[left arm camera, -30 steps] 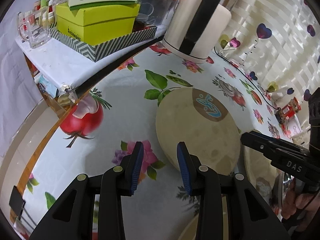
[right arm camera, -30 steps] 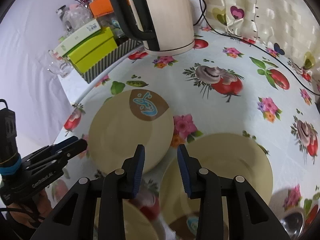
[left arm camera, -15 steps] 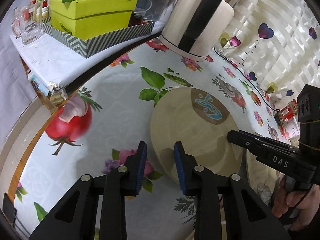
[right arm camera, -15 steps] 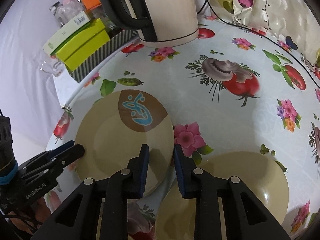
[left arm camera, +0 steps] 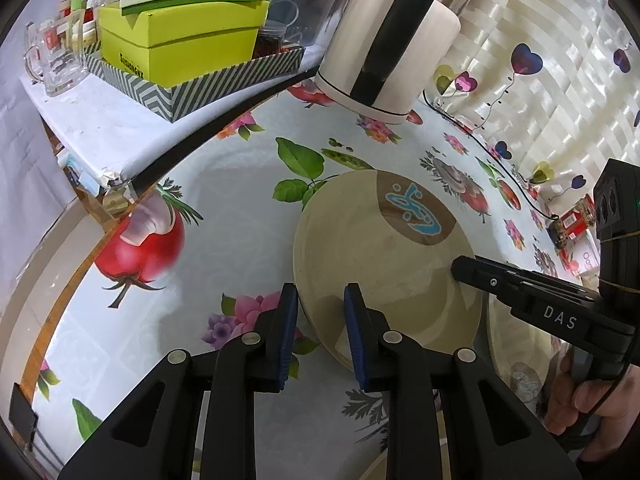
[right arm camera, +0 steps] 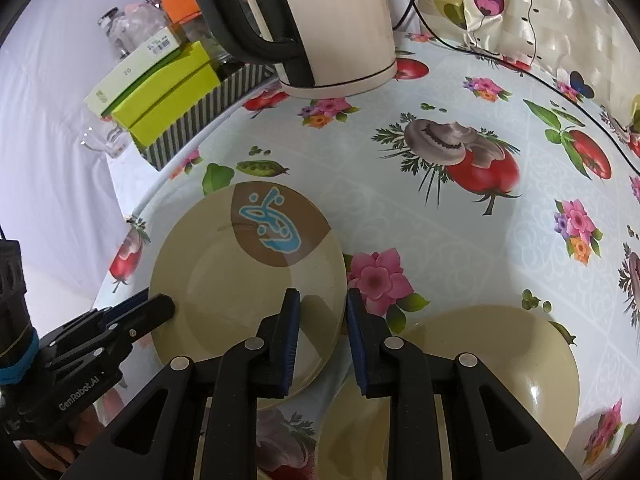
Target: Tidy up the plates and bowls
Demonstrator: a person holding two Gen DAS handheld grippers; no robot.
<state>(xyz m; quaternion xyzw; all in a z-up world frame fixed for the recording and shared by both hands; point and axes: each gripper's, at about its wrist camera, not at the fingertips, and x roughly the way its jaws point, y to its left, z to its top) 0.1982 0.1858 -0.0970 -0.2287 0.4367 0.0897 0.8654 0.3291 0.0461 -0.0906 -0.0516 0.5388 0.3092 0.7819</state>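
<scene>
Both grippers, left (left arm camera: 320,322) and right (right arm camera: 320,322), are straddling the beige plate (right arm camera: 240,280) rim at nine and three o'clock, jaws narrowly parted.

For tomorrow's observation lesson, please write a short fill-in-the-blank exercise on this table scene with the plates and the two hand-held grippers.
1. The plate between both grippers bears a ____ squiggle on a brown patch.
2. The left hand-held gripper and the right hand-held gripper each straddle this plate's ____.
3. Behind the plate stands a cream kettle with a ____ handle.
4. The tablecloth is printed with flowers, mushrooms and red ____.

Missing words: blue; rim; black; tomatoes
</scene>
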